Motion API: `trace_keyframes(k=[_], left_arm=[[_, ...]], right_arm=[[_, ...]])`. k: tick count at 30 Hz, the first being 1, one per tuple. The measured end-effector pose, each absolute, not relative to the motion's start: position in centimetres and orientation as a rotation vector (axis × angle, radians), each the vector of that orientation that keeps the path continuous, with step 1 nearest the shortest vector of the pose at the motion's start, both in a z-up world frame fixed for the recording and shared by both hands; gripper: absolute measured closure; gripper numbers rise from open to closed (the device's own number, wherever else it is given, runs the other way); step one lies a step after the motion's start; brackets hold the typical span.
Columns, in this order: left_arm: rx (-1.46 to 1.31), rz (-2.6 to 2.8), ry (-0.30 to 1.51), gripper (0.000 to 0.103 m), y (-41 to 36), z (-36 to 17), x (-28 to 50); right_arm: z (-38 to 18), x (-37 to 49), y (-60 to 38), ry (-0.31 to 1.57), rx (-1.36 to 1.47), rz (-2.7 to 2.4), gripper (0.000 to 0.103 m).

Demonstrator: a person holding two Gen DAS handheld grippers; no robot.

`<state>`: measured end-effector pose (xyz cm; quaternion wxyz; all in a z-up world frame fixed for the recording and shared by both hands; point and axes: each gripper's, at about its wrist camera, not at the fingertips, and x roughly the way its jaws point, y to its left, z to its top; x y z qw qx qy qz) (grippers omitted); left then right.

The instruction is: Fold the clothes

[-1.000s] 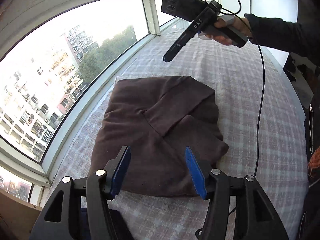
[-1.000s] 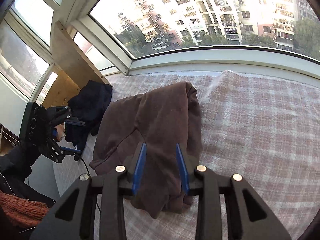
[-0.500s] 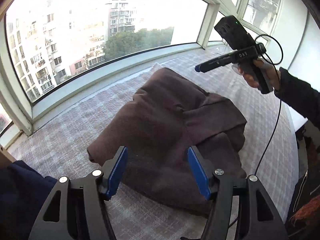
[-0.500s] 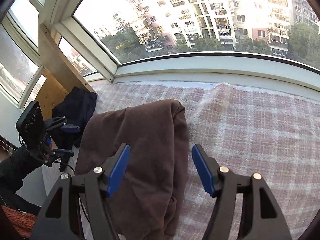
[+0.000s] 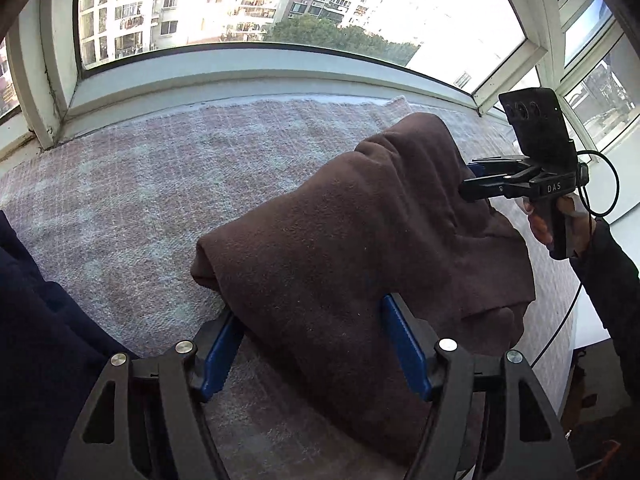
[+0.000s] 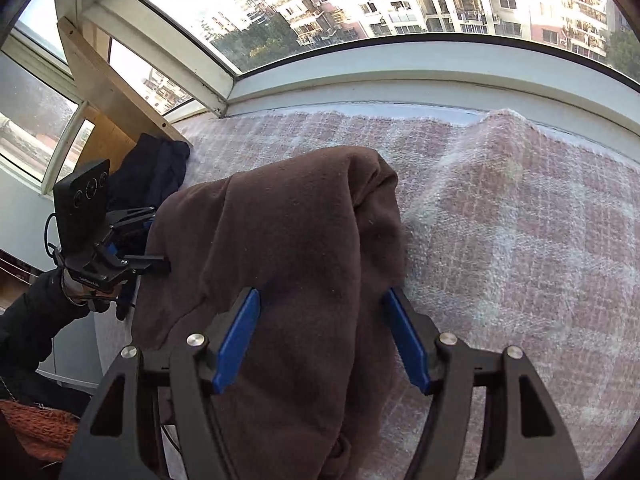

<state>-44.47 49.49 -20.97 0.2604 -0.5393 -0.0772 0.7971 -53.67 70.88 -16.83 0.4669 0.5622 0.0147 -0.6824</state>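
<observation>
Beside the window, both claws, left (image 5: 314,346) and right (image 6: 322,338), stand wide, gripping nothing, astride opposite ends of the folded brown garment (image 5: 360,248), likely to lift it.

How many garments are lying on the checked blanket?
2. A brown garment lies folded mid-blanket, between both grippers' jaws; a dark navy garment sits at the blanket's far left end by the wooden panel. Others may be out of frame.
</observation>
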Motion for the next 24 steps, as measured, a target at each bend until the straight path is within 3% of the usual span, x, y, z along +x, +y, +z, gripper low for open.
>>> trace_keyframes(k=[2, 4, 7, 11, 17, 22, 24], left_arm=[[-1.429, 2.181, -0.188, 0.039, 49.8, -20.7, -44.2], [-1.377, 2.209, -0.136, 0.059, 50.3, -20.1, -43.6], [-1.28, 2.24, -0.094, 0.075, 50.7, -18.9, -42.5], [-1.199, 2.257, -0.05, 0.078, 51.1, -17.1, -41.3], [-1.16, 2.214, -0.009, 0.079, 51.1, -14.8, -42.9], [-1.261, 2.209, 0.268, 0.069, 53.6, -17.3, -45.6], [-1.246, 2.223, 0.276, 0.068, 53.3, -17.0, -45.2]], right_arm=[[-16.7, -53.2, 70.5, 0.07, 1.361, -1.672, 0.043], [-16.4, -52.7, 70.0, 0.116, 1.349, -1.684, 0.061], [-15.1, -51.4, 69.7, 0.19, 1.282, -1.723, 0.078], [-12.7, -49.9, 70.5, 0.145, 1.212, -1.727, 0.083], [-9.7, -47.7, 72.5, 0.023, 1.182, -1.783, 0.084], [-12.9, -48.8, 71.9, 0.315, 1.331, -1.956, 0.076], [-12.7, -48.9, 72.2, 0.287, 1.327, -1.97, 0.076]])
